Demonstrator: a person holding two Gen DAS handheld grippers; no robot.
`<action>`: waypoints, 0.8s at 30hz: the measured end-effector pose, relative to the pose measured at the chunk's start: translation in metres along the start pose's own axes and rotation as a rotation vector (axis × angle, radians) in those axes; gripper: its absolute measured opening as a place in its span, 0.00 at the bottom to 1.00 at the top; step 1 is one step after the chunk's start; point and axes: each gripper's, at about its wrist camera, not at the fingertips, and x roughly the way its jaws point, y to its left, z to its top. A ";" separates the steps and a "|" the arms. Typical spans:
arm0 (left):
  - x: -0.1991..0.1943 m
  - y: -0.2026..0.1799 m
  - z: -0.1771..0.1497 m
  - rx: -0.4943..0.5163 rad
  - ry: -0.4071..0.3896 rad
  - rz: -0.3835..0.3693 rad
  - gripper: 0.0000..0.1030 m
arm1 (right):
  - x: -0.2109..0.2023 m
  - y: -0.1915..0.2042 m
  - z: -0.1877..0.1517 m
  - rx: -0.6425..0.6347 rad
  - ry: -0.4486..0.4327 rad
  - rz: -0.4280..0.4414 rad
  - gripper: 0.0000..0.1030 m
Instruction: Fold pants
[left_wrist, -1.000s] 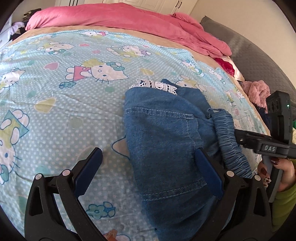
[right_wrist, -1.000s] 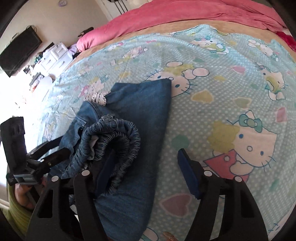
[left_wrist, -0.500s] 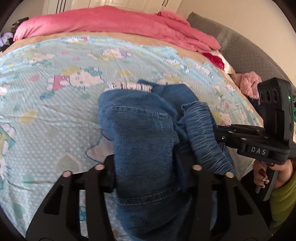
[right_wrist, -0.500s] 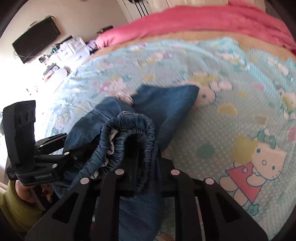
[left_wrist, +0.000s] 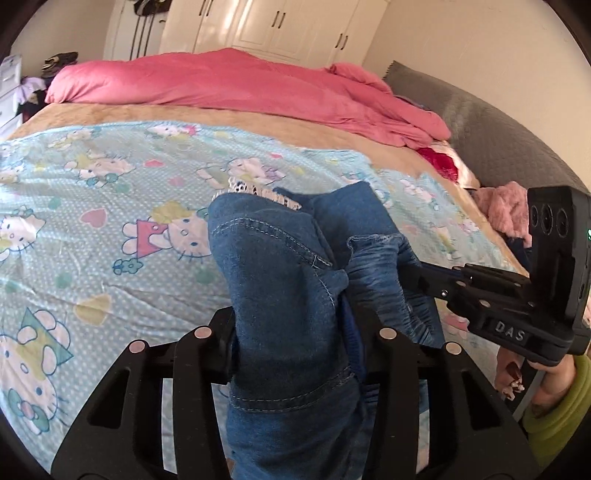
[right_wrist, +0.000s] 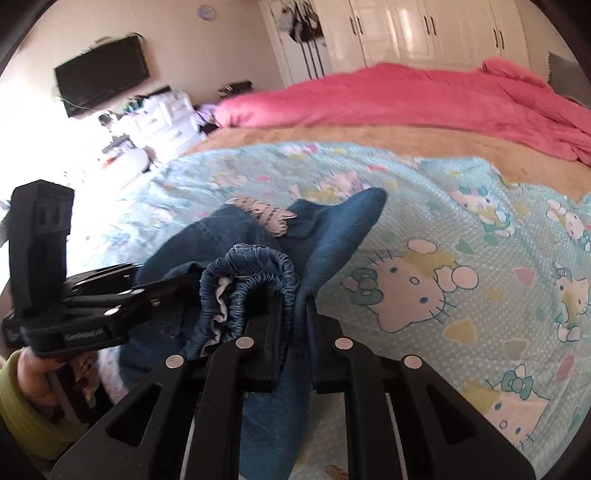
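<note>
The blue denim pants (left_wrist: 280, 280) with an elastic waistband (right_wrist: 255, 273) and a white lace trim (left_wrist: 255, 192) are bunched and lifted off the light-blue cartoon-print bed sheet (left_wrist: 92, 221). My left gripper (left_wrist: 291, 332) is shut on a fold of the denim. My right gripper (right_wrist: 295, 317) is shut on the pants beside the waistband. The right gripper also shows in the left wrist view (left_wrist: 509, 295), clamped on the waistband from the right. The left gripper shows in the right wrist view (right_wrist: 92, 295) at the left.
A pink duvet (left_wrist: 240, 85) lies across the far end of the bed. A grey headboard (left_wrist: 498, 136) and a pink fluffy garment (left_wrist: 502, 210) are at the right. White wardrobes (right_wrist: 424, 33), a wall television (right_wrist: 103, 74) and drawers stand beyond the bed.
Both grippers closed on the pants, having been open a second ago. They have since lifted the pants up off the sheet, and both views tilted upward.
</note>
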 end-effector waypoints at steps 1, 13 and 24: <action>0.005 0.003 -0.001 -0.005 0.013 0.013 0.40 | 0.006 -0.002 -0.001 0.007 0.018 -0.011 0.10; 0.023 0.020 -0.021 -0.037 0.097 0.083 0.72 | 0.027 -0.042 -0.021 0.193 0.158 -0.121 0.58; -0.026 0.014 -0.022 -0.044 -0.014 0.073 0.91 | -0.051 -0.040 -0.024 0.262 -0.104 -0.168 0.90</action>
